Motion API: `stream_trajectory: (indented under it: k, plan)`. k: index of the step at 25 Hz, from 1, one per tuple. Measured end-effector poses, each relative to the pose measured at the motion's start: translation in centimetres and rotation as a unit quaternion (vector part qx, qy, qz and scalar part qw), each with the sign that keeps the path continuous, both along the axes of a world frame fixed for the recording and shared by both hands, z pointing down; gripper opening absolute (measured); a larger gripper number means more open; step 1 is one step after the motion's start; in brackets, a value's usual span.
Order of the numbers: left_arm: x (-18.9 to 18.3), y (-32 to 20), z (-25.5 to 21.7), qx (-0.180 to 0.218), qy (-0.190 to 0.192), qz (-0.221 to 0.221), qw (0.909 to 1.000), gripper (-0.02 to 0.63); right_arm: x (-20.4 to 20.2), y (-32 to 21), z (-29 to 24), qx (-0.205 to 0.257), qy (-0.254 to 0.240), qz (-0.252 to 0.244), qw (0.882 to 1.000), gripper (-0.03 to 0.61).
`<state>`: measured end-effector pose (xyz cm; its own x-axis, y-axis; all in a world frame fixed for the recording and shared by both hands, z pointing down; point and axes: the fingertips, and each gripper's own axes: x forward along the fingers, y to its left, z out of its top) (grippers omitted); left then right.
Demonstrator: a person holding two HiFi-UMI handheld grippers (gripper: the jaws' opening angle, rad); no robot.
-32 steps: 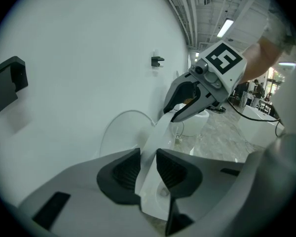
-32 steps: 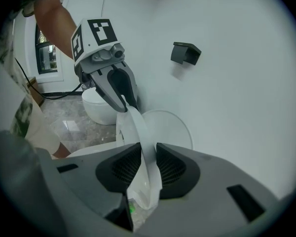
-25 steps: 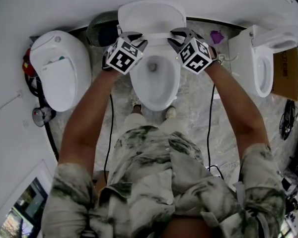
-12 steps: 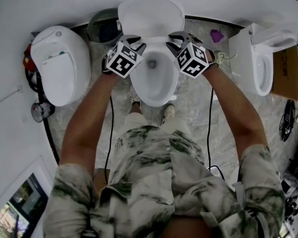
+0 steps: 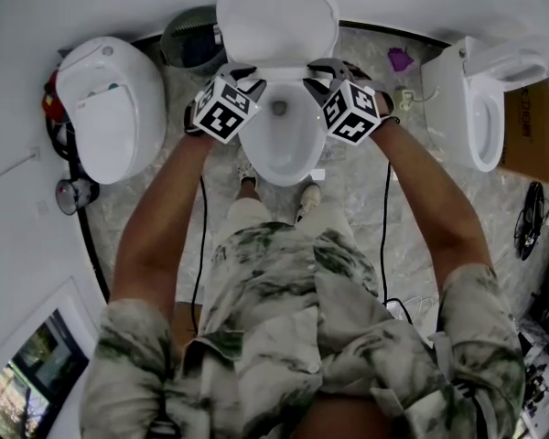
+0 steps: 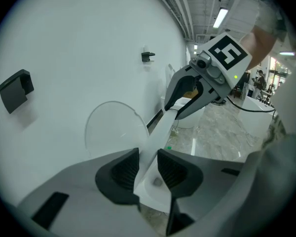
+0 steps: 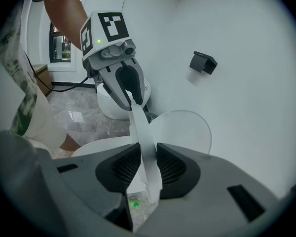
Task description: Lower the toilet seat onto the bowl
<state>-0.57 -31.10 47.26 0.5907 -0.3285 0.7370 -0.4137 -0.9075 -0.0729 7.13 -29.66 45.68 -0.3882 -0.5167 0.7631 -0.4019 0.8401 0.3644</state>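
glossy white toilet seat (image 6: 160,127); polished, veined stone floor (image 5: 359,186).

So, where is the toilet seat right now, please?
In the head view the toilet seat is top centre, raised above the bowl, its sides between the jaws of the right gripper and the opening jaws of the left gripper.
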Motion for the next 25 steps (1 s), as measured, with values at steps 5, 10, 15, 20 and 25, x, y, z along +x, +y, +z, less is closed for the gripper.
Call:
stream_trajectory:
  k: [5, 10, 15, 20, 25]
  plan:
    - [0.4, 1.9, 0.5, 0.013, -0.009, -0.006, 0.9999, 0.127, 0.3, 2.1, 0.5, 0.004, -0.007, -0.008, 1.000, 0.120]
    - [0.2, 5.2, 1.9, 0.023, -0.027, 0.007, 0.9993, 0.127, 0.2, 5.4, 1.7, 0.004, -0.012, -0.029, 0.999, 0.120]
    - [-0.1, 7.4, 3.0, 0.034, -0.045, 0.002, 0.9984, 0.129, 0.0, 7.8, 2.8, 0.008, -0.018, -0.044, 0.999, 0.123]
    - [-0.3, 9.2, 4.0, 0.038, -0.056, -0.010, 0.9977, 0.130, -0.3, 9.7, 3.9, 0.003, -0.017, -0.058, 0.998, 0.126]
    - [-0.9, 10.3, 4.4, 0.040, -0.057, -0.022, 0.9974, 0.132, -0.9, 10.7, 4.3, 0.007, -0.015, -0.058, 0.998, 0.127]
